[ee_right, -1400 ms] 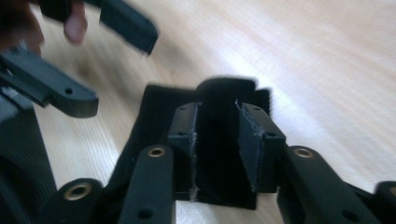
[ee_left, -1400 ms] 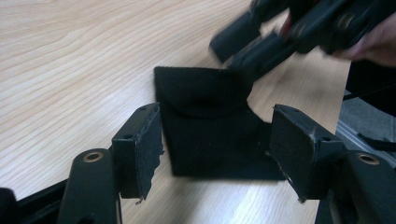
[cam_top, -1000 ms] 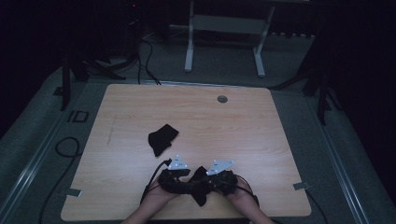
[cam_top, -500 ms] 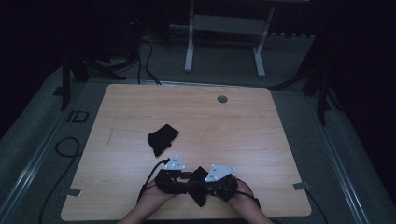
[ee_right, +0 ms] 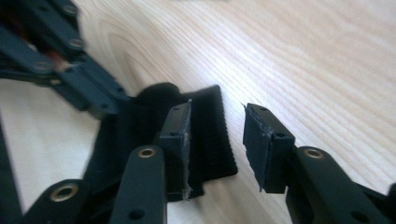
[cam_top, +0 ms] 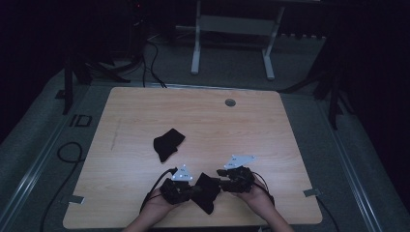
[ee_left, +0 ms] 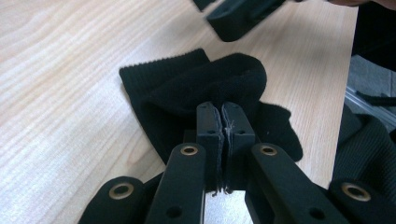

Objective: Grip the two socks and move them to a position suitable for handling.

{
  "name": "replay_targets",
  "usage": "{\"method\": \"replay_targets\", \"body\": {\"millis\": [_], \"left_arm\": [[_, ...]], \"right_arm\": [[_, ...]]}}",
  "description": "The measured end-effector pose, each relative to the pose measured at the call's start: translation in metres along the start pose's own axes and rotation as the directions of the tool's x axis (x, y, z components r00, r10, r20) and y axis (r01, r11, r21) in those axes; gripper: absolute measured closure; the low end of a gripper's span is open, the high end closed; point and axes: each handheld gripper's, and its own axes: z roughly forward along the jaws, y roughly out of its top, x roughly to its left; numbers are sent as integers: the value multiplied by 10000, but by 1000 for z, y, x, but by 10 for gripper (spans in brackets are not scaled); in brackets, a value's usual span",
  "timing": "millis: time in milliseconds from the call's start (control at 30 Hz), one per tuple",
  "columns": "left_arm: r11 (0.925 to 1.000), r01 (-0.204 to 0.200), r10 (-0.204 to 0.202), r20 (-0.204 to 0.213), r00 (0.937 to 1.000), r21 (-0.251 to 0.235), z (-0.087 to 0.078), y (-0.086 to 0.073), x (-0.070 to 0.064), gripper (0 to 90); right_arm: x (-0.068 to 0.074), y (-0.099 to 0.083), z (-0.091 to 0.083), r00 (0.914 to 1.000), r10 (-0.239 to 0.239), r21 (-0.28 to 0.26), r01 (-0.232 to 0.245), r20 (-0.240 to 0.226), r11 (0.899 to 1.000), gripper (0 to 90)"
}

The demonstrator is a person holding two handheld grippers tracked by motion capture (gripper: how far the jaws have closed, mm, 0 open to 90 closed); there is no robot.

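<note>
Jaws: the left gripper [ee_left: 222,140] is pinching the near sock [cam_top: 207,192] at the table's [cam_top: 270,125] front edge, while the right gripper [ee_right: 217,140], now spreading and drawing off rightward, is releasing it, likely a handover; second sock [cam_top: 168,143] lying farther in.

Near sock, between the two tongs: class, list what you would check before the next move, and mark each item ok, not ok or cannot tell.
1. Left tongs shut on the near sock: ok.
2. Right tongs gripping the sock's ribbed cuff: not ok, jaws open, cuff lies between them.
3. Sock resting on the table, not dangling off the near edge: ok.
4. Second sock apart from both tongs: ok.
5. Whether the near sock is inside out: cannot tell.
</note>
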Motion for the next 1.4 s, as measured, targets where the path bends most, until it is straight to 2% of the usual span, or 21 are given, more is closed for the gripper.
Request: {"method": "replay_targets", "body": {"millis": [67, 167, 333, 400, 567, 633, 667, 767, 800, 867, 933, 967, 1000, 1067, 1100, 1200, 1233, 1267, 1300, 1367, 1400], "left_arm": [[9999, 110, -111, 67, 9999, 91, 2, -1, 1, 878], [9996, 71, -70, -23, 10000, 263, 5, -3, 1, 878], [9990, 115, -112, -62, 9999, 428, 9, -5, 3, 877], [9988, 60, -55, -96, 9999, 478, 9, -5, 4, 878], [9981, 101, -91, -156, 9998, 607, 10, -7, 5, 878], [9981, 209, -204, -89, 9998, 572, 10, -6, 6, 878], [9982, 233, -231, -47, 9997, 547, 9, -6, 6, 879], [9996, 35, -36, 7, 10000, 263, -4, 0, 2, 879], [10000, -46, 45, 10, 10000, 83, -11, 3, 1, 880], [9996, -179, 178, -35, 9998, -198, -25, 8, -1, 880], [9987, -247, 244, -82, 9997, -455, -40, 12, -2, 880], [9979, -278, 272, -102, 9996, -577, -47, 13, -2, 879], [9971, -236, 226, -143, 9996, -728, -53, 13, -2, 879], [9959, -351, 332, -235, 9992, -838, -66, 13, 0, 879], [9954, -393, 371, -270, 9989, -870, -72, 11, 1, 879], [9957, -345, 339, -84, 9994, -862, -81, 7, 7, 879], [9962, -442, 430, -167, 9989, -755, -83, 5, 9, 878], [9969, -480, 466, -239, 9986, -631, -83, 3, 12, 878], [9980, -597, 595, -93, 9982, -227, -82, -1, 18, 877], [9979, -634, 632, -145, 9979, -120, -80, -3, 22, 877], [9967, -807, 808, 131, 9966, -104, -74, -5, 28, 876]], "right_arm": [[-2, 0, 4, 10000, 4, 122, -4, -27, 9999, 600], [-9, 3, 22, 9999, -135, 644, 137, -35, 9978, 594], [-7, 6, 36, 9986, -448, 1084, 474, -265, 9930, 613], [-8, 7, 42, 9980, -626, 1409, 636, -119, 9880, 650], [-7, 10, 45, 9967, -685, 1701, 750, -436, 9826, 781], [-4, 12, 45, 9943, -943, 1866, 1022, -508, 9771, 850], [-1, 15, 43, 9923, -1210, 1938, 1238, -262, 9732, 871], [0, 18, 37, 9943, -1053, 1682, 1070, -190, 9799, 874], [-2, 22, 24, 9960, -877, 1286, 888, -145, 9877, 875], [-4, 25, 9, 9974, -716, 863, 716, -30, 9937, 875], [-5, 26, 1, 9980, -635, 726, 630, 53, 9954, 874], [-9, 27, -15, 9991, -423, 373, 420, 70, 9984, 874], [-9, 27, -15, 9991, -423, 373, 420, 70, 9984, 874], [-14, 25, -31, 9995, -212, 98, 210, 246, 9997, 874], [-21, 21, -49, 9989, 66, -231, -56, 468, 9997, 873], [-28, 15, -60, 9974, 313, -391, -288, 645, 9988, 873], [-37, 8, -72, 9939, 831, -573, -791, 719, 9952, 873], [-37, 8, -72, 9939, 831, -573, -791, 719, 9952, 873], [-44, -1, -80, 9887, 1272, -713, -1216, 796, 9900, 872], [-49, -11, -83, 9824, 1716, -775, -1658, 742, 9831, 872], [-50, -17, -82, 9782, 1951, -800, -1894, 715, 9786, 872]]}}
